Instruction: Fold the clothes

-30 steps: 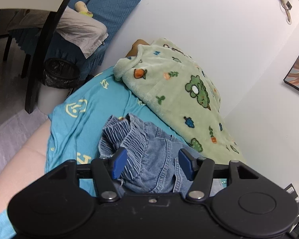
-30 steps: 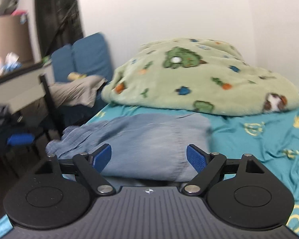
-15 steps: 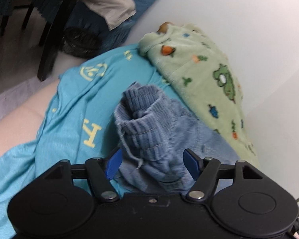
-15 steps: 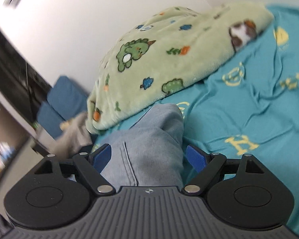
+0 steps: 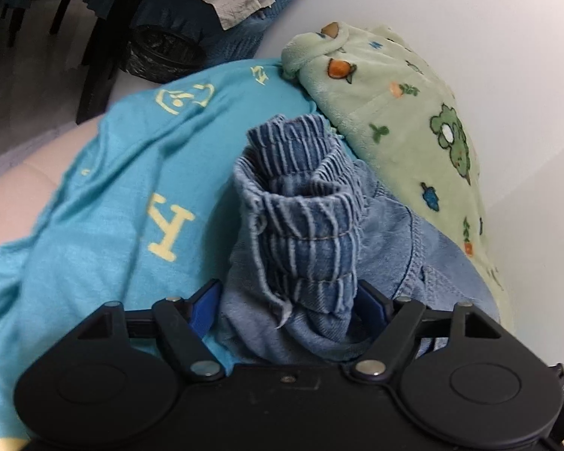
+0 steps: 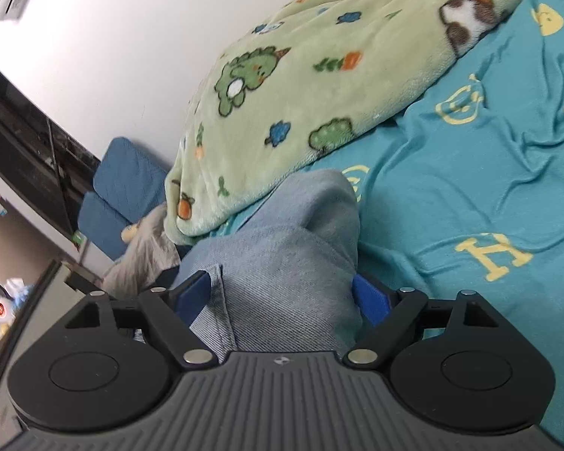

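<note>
A pair of light blue denim shorts (image 5: 300, 233) lies folded into a bundle on the teal bed sheet (image 5: 124, 188). In the left wrist view its gathered elastic waistband stands up between my left gripper's (image 5: 287, 300) blue pads, which press on both sides of it. In the right wrist view the smooth denim end of the shorts (image 6: 282, 263) fills the gap of my right gripper (image 6: 282, 297), its blue pads against the cloth on both sides. Both grippers hold the bundle from opposite ends.
A green fleece blanket (image 6: 319, 86) with cartoon prints lies bunched along the white wall beside the shorts, also in the left wrist view (image 5: 394, 112). Past the bed's end stand a blue chair (image 6: 120, 195) with grey cloth, a dark table leg (image 5: 105, 45) and a black bin (image 5: 165, 52).
Both grippers have tilted and moved in on the shorts. The denim now fills both jaws, and the waistband has bunched up into a tighter bundle.
</note>
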Motion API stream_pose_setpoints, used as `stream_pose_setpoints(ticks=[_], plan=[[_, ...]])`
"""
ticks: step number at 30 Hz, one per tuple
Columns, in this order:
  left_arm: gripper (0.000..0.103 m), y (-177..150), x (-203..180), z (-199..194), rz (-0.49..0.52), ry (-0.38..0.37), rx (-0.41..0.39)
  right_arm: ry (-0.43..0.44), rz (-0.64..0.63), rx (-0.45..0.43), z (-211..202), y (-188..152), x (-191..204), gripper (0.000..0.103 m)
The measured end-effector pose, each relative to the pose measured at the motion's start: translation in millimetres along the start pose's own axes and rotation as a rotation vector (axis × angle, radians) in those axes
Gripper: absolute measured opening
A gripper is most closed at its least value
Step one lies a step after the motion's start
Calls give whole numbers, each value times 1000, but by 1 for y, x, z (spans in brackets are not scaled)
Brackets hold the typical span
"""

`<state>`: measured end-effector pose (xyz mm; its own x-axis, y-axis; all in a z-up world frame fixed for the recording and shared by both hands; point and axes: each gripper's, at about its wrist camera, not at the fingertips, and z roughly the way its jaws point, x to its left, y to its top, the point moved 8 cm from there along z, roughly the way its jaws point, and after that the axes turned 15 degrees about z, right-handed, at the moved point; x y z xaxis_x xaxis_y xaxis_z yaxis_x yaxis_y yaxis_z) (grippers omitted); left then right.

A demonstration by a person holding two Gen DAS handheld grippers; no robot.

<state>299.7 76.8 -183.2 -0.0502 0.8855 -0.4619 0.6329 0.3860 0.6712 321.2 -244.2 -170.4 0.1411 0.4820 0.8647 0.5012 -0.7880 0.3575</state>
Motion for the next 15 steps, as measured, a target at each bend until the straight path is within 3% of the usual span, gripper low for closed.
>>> stream_pose_setpoints(ticks=[8, 15], plan=[[76, 0, -5, 8, -6, 2, 4, 5, 46, 40, 17, 0, -8, 92], [74, 4, -13, 7, 30, -6, 12, 50, -10, 63, 12, -3, 10, 86]])
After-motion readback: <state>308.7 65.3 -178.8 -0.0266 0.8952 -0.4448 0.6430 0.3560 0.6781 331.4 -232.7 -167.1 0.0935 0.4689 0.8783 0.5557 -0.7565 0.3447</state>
